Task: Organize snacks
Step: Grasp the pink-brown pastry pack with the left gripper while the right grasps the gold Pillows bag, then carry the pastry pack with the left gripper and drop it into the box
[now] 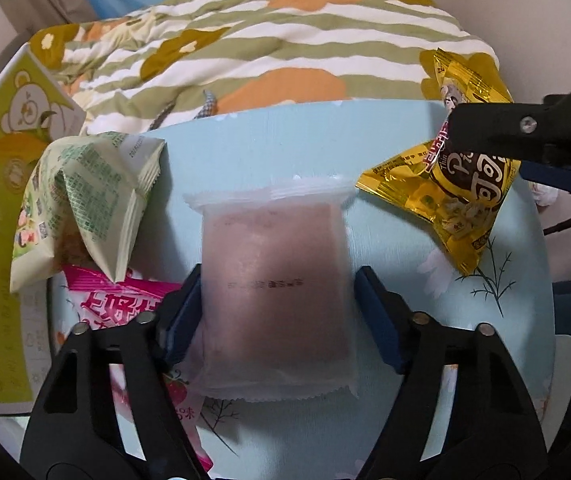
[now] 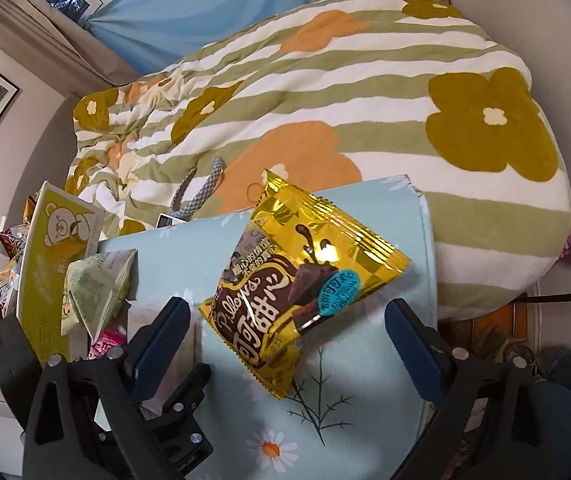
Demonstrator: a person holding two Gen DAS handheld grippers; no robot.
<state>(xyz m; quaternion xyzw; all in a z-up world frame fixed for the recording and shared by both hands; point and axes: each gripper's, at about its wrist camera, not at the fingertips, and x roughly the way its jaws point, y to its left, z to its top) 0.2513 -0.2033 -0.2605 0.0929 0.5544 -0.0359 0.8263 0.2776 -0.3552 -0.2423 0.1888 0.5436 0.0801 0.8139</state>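
Note:
My left gripper (image 1: pixel 276 312) has its blue pads against both sides of a frosted white packet (image 1: pixel 273 280) with a brownish cake inside, over the light blue floral surface (image 1: pixel 405 152). A yellow chocolate snack bag (image 2: pixel 301 288) lies on the same surface. My right gripper (image 2: pixel 285 340) is open with the bag between its fingers, apart from both pads. In the left wrist view the right gripper's black finger (image 1: pixel 497 128) overlaps the yellow bag (image 1: pixel 457 196). A pale green packet (image 1: pixel 97 200) and a pink packet (image 1: pixel 125 304) lie at the left.
A yellow-green carton with a bear print (image 1: pixel 1 184) stands at the left edge, also in the right wrist view (image 2: pixel 53 252). A green-striped flowered quilt (image 2: pixel 345 100) lies behind the blue surface. More snack bags (image 2: pixel 13 240) sit beyond the carton.

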